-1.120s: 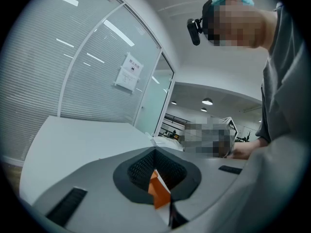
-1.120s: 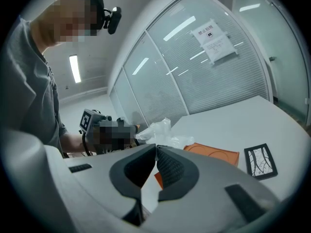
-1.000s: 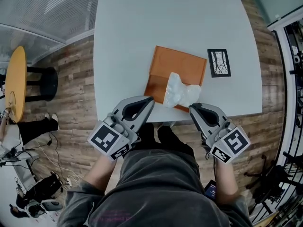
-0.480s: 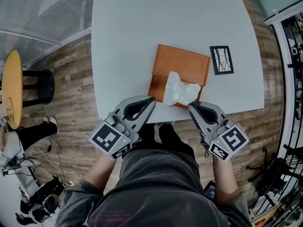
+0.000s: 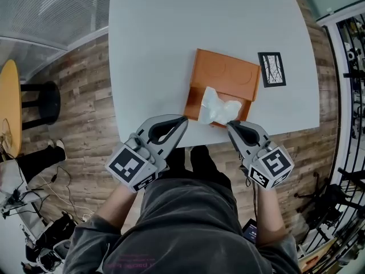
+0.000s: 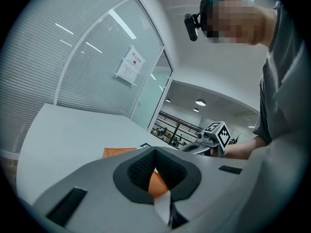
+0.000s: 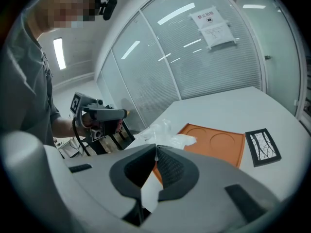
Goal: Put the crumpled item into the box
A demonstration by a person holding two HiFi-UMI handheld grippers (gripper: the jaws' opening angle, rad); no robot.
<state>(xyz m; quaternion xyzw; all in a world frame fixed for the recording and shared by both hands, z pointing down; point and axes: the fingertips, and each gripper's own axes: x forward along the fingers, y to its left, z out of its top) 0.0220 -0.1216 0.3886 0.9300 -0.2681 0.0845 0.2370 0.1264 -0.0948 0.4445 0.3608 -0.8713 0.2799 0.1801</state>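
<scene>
An orange box (image 5: pixel 227 75) lies open on the white table (image 5: pixel 154 44), close to the near edge. The crumpled white plastic item (image 5: pixel 217 107) rests on the box's near half. My left gripper (image 5: pixel 183 120) is shut and empty just off the table's near edge, left of the item. The right gripper (image 5: pixel 229 125) is also shut and empty, its tip just short of the item's near side. The right gripper view shows the item (image 7: pixel 163 131) and the box (image 7: pixel 218 142) beyond the closed jaws. The left gripper view shows the box (image 6: pixel 119 152) past its closed jaws.
A black-framed card (image 5: pixel 272 69) lies on the table right of the box, also visible as the card (image 7: pixel 262 147) in the right gripper view. A round yellow stool (image 5: pixel 8 116) stands on the wooden floor far left. Cables and gear (image 5: pixel 34 233) lie on the floor at lower left.
The head camera has shifted a little, so the table sits slightly higher and rightward in view. Both grippers stay shut near the table edge; box and item have not moved.
</scene>
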